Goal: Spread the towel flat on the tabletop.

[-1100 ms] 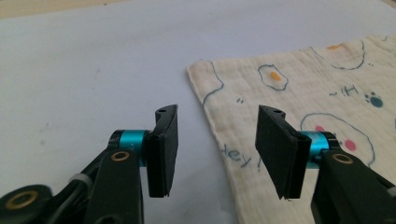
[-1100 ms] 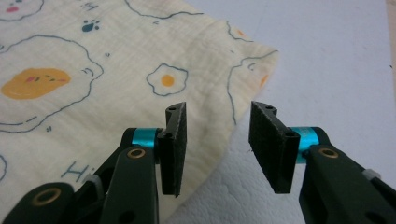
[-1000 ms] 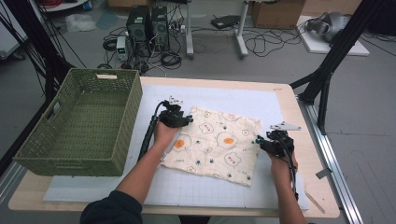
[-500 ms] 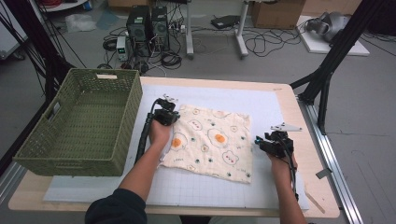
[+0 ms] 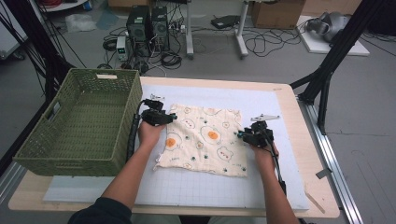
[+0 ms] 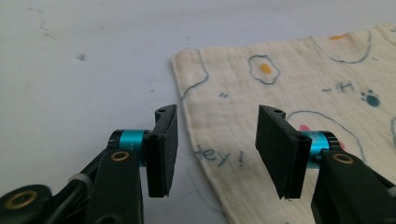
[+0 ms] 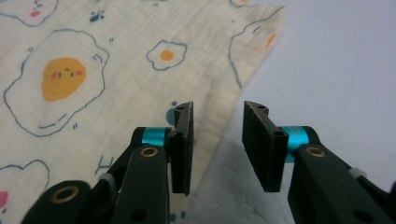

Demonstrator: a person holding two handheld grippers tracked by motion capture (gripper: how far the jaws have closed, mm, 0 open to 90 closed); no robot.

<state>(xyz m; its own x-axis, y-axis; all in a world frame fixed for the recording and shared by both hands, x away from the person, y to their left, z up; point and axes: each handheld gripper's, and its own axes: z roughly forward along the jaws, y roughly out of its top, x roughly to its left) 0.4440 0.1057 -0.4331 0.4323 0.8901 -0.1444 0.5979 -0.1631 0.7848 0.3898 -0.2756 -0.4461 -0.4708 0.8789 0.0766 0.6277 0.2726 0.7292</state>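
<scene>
left gripper (image 6: 217,151), fingers parted, straddles the left edge of the printed cloth (image 5: 205,137) lying flat mid-desk; right gripper (image 7: 217,147), fingers parted, straddles its right edge. step: edge pickup; next, likely closing both.

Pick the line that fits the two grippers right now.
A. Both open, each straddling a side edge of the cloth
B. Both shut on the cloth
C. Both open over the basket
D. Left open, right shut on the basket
A: the left gripper and the right gripper both show a clear gap between their jaws, with an edge of the cloth running through it.
</scene>
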